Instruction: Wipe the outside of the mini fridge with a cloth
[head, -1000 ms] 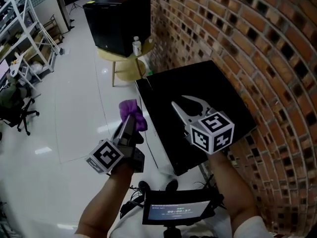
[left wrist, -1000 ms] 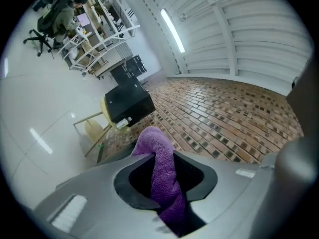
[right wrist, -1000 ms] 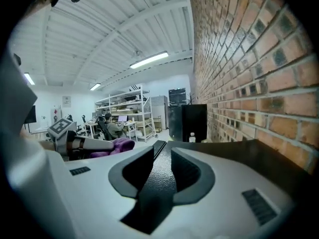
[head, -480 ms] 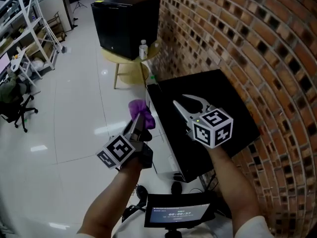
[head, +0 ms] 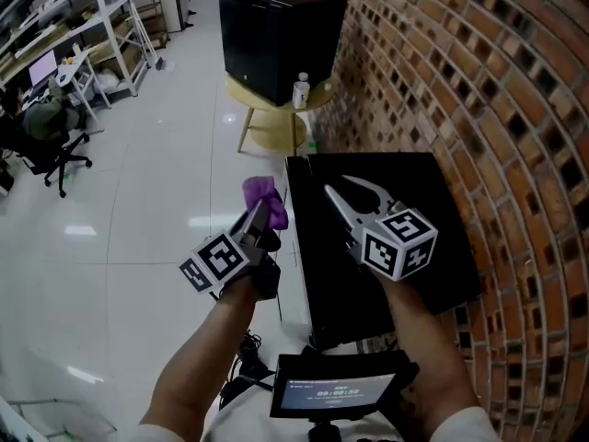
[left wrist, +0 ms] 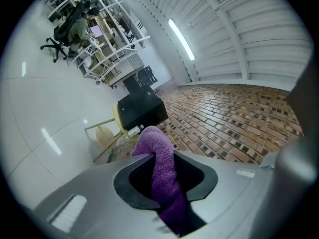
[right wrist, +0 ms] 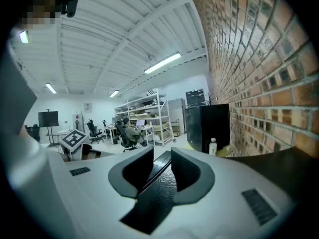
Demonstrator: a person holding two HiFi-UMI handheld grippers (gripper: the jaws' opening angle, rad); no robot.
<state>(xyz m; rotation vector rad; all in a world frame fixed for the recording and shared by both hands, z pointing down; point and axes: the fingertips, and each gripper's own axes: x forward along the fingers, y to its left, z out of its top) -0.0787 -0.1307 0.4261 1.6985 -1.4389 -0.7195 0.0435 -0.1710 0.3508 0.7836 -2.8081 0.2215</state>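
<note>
Purple cloth is seen clamped in the left gripper at frame centre, just left of the black mini fridge. The right gripper, jaws slightly apart and empty, is held over its top.

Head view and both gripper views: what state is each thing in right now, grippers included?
left gripper: shut on the purple cloth
purple cloth: bunched between the fingers, not yet on the fridge
right gripper: fingers slightly apart, empty, above the fridge top
mini fridge: upright, door looks shut
second fridge: door shut
bottle: upright
screen: lit
</note>
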